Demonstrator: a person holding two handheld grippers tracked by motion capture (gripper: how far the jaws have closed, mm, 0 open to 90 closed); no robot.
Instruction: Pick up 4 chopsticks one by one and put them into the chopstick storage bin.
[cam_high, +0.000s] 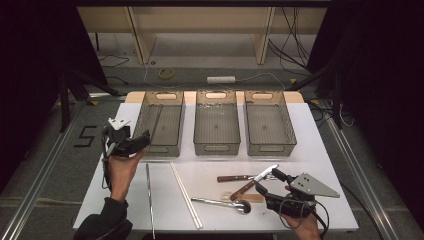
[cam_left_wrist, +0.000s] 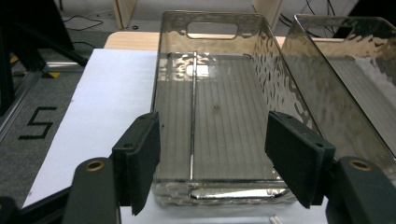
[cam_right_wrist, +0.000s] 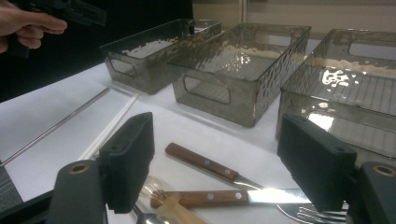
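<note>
i am holding my left gripper (cam_high: 142, 138) at the near left corner of the left bin (cam_high: 161, 122), its jaws standing wide apart with nothing between them. in the left gripper view the jaws are framing the near end of that smoky clear bin (cam_left_wrist: 224, 93), and a thin metal chopstick (cam_left_wrist: 192, 116) is lying lengthwise on its ribbed floor. the middle bin (cam_high: 217, 122) and the right bin (cam_high: 269, 122) are sitting just beside it in a row across the far part of the white bench (cam_high: 320, 150).

my right gripper (cam_high: 265, 181) is hovering low over the cutlery near the front right of the bench, jaws spread and gripping nothing. in the right gripper view a wooden-handled knife (cam_right_wrist: 224, 197) is lying between the jaws, crossing a second wooden-handled piece (cam_right_wrist: 201, 162), with fork tines (cam_right_wrist: 313, 213) by the right jaw. a spoon (cam_high: 225, 203) is lying just left of this gripper.

a second metal chopstick (cam_high: 149, 197) and a pair of white chopsticks (cam_high: 185, 195) are lying on the bench between my hands, well apart from both grippers.
</note>
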